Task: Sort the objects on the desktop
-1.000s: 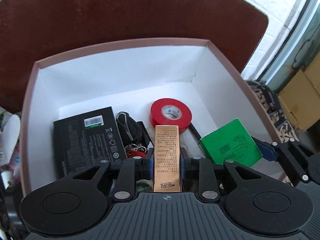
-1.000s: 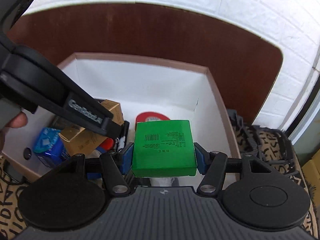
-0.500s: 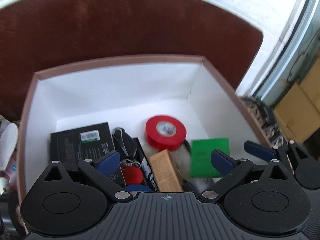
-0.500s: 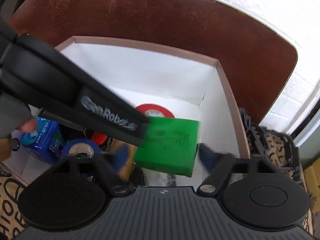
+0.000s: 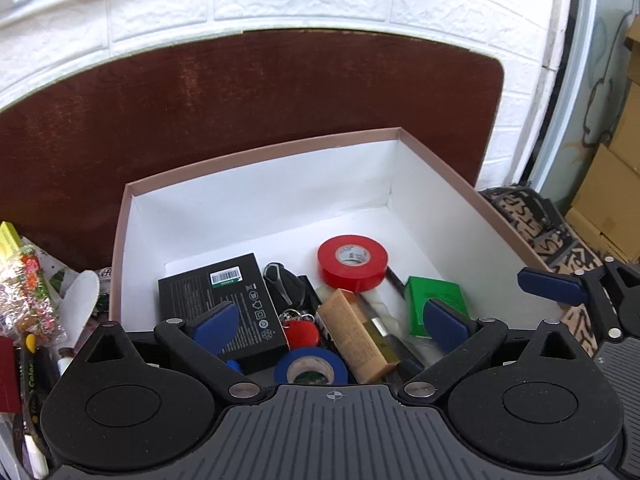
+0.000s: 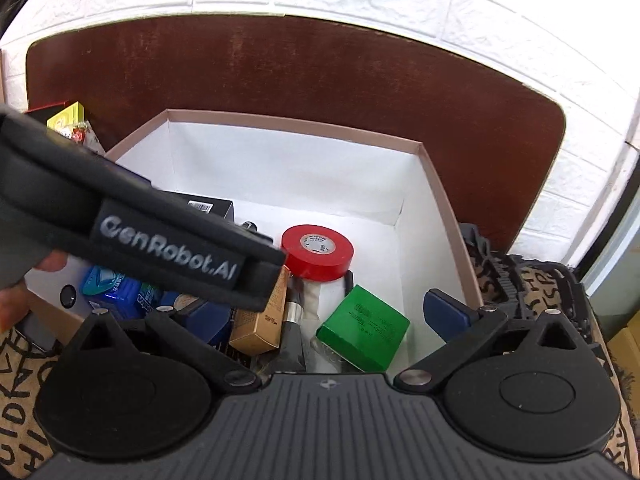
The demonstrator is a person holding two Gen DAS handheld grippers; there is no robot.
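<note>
Both grippers are held over the near rim of the box [image 5: 256,151], jaws apart and holding nothing.

Inside the box, one red tape roll [image 5: 353,256] lies midway, with bare white floor behind it; nearer lie one green box [image 6: 362,328], one tan carton [image 5: 354,340], one black box [image 5: 222,304] and one blue tape roll [image 5: 310,368]. The left gripper [image 5: 332,318] and right gripper [image 6: 320,316] are raised above them.
</note>
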